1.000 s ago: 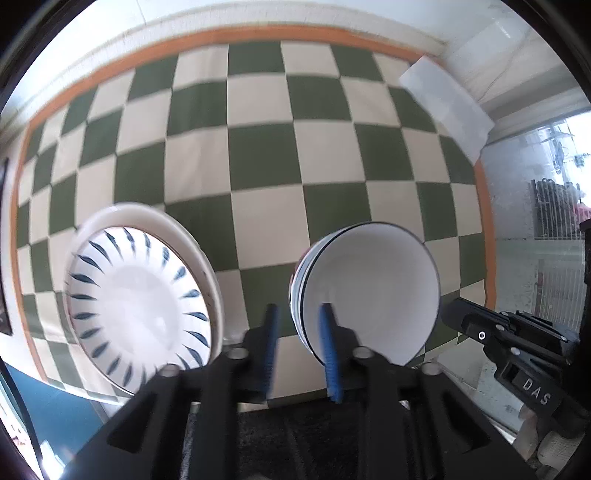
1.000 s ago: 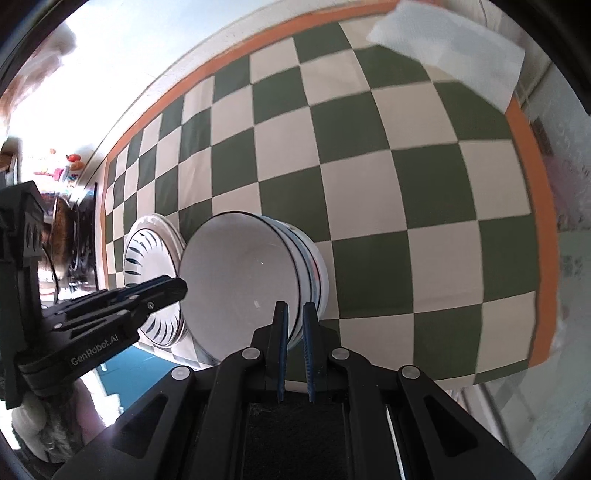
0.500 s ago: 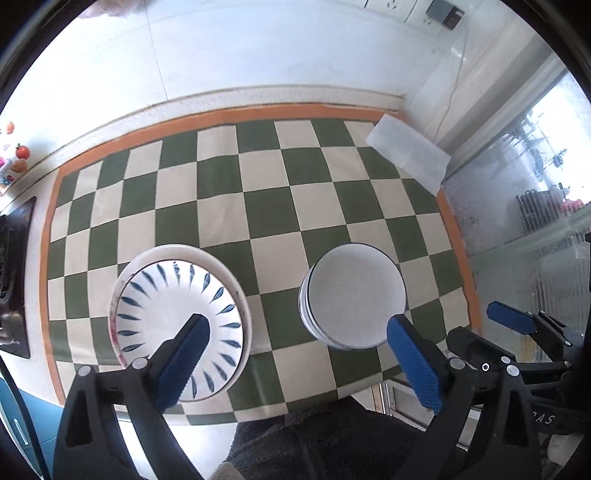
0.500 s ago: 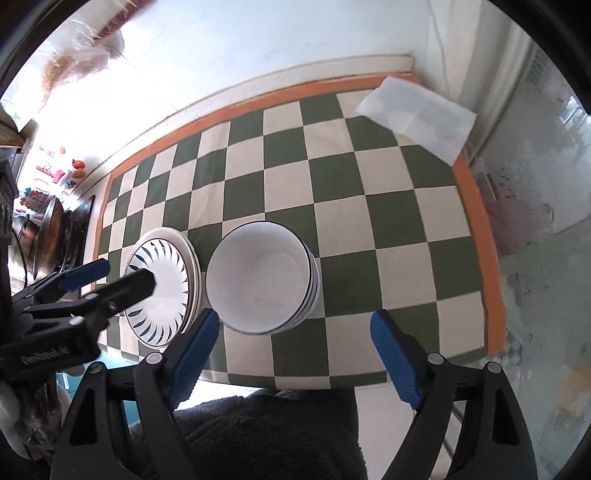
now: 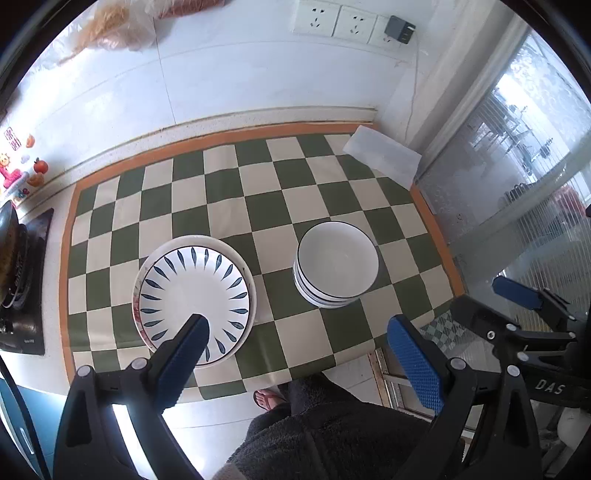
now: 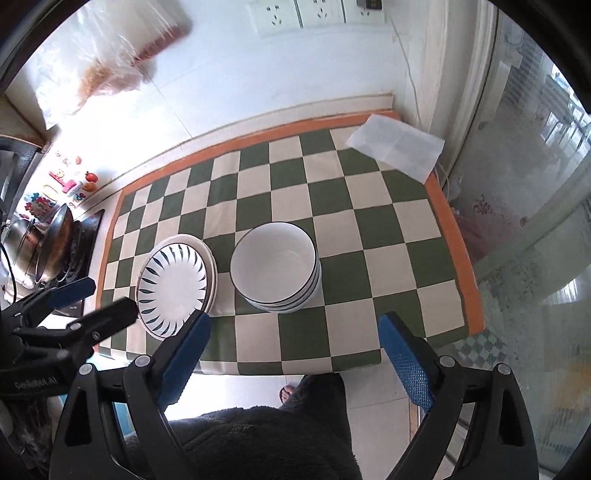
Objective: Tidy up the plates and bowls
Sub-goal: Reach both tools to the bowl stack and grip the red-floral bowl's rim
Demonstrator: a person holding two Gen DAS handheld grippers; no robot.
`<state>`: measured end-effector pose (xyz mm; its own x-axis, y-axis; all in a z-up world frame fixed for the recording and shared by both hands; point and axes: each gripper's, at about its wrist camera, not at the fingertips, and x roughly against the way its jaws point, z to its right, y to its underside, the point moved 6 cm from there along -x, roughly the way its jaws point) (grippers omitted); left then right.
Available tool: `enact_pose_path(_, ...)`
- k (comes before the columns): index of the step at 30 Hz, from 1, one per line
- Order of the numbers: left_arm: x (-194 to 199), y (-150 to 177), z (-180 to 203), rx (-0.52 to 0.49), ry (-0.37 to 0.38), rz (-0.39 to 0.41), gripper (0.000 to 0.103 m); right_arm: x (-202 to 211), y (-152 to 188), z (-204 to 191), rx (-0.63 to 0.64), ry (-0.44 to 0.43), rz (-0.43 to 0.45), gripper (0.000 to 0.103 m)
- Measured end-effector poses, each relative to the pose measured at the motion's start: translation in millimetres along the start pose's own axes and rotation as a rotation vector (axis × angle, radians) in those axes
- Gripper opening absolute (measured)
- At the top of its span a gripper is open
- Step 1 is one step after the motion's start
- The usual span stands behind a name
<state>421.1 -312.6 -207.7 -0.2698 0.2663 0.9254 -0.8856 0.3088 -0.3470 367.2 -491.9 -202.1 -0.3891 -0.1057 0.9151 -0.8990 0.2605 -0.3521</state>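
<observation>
A stack of white bowls with dark rims (image 5: 337, 263) stands on the green and cream checkered mat (image 5: 258, 192); it also shows in the right wrist view (image 6: 275, 266). To its left sits a stack of plates (image 5: 194, 291), the top one with a blue leaf pattern, also in the right wrist view (image 6: 175, 284). My left gripper (image 5: 295, 328) is open and empty, held high above the table's front edge. My right gripper (image 6: 293, 326) is open and empty, also high above the front edge. Each gripper shows in the other's view, the right one (image 5: 517, 306) and the left one (image 6: 74, 306).
A folded white cloth (image 5: 382, 155) lies at the mat's far right corner. A stove with pans (image 6: 44, 251) stands left of the mat. Wall sockets (image 5: 332, 18) and a plastic bag (image 6: 103, 66) are on the tiled wall. A glass door (image 6: 535, 221) is on the right.
Both grippers opened wide and pulled up and back from the bowls, which now stand stacked on the mat. Both views have risen from close above the mat to high over the table.
</observation>
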Motion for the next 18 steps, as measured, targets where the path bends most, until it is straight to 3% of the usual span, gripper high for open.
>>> enact_pose_path(9, 14, 3, 12, -0.003, 0.039, 0.024, 0.099, 33, 6, -3, 0.007, 0.001, 0.051, 0.095)
enact_pose_path(12, 8, -1, 14, 0.009, 0.108, 0.002, 0.099, 33, 6, -1, -0.005, -0.012, 0.049, 0.095)
enact_pose_path(18, -45, -22, 8, 0.086, 0.227, -0.107, 0.099, -11, -2, 20, -0.126, -0.162, -0.008, 0.095)
